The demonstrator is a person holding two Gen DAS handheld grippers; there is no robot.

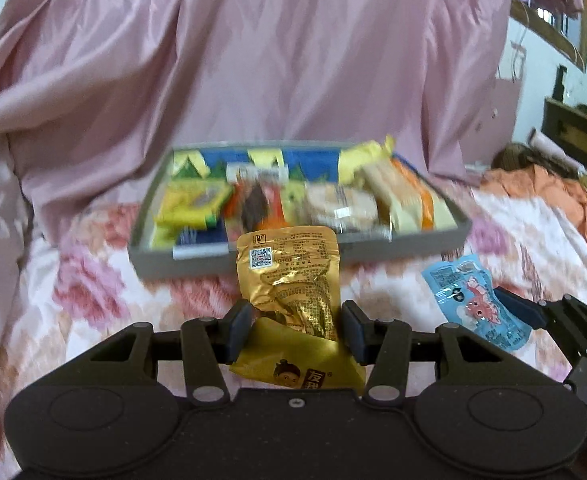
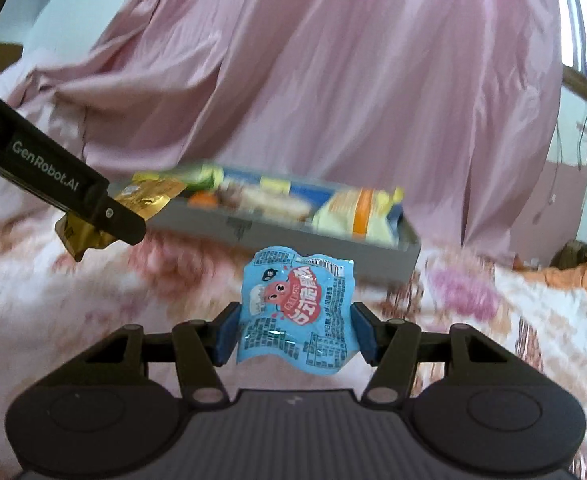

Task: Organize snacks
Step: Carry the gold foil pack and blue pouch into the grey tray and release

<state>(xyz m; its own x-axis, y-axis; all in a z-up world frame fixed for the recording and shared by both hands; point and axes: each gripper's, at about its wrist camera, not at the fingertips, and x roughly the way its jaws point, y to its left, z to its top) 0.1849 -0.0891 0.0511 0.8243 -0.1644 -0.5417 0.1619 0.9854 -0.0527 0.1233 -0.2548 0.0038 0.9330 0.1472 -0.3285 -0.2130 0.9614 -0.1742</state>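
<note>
Two packets are held above the flowered bedspread (image 1: 93, 288): a gold packet (image 1: 289, 280) clamped in the left gripper (image 1: 296, 330), a blue packet (image 2: 297, 312) clamped in the right gripper (image 2: 295, 332). One grey tray (image 1: 413, 248) lies beyond, already crowded (its contents are too blurred to be counted). Either crumpled packet could slip from its pads, or be caught on the near rim.

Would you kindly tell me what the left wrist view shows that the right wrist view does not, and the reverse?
Only the left wrist view shows the left gripper clamping the crinkled gold foil snack packet from behind. Only the right wrist view shows the right gripper squeezing the light blue plastic snack packet head-on. Both show both packets, the grey rectangular tray of snacks, the floral bedspread and pink curtain.
</note>
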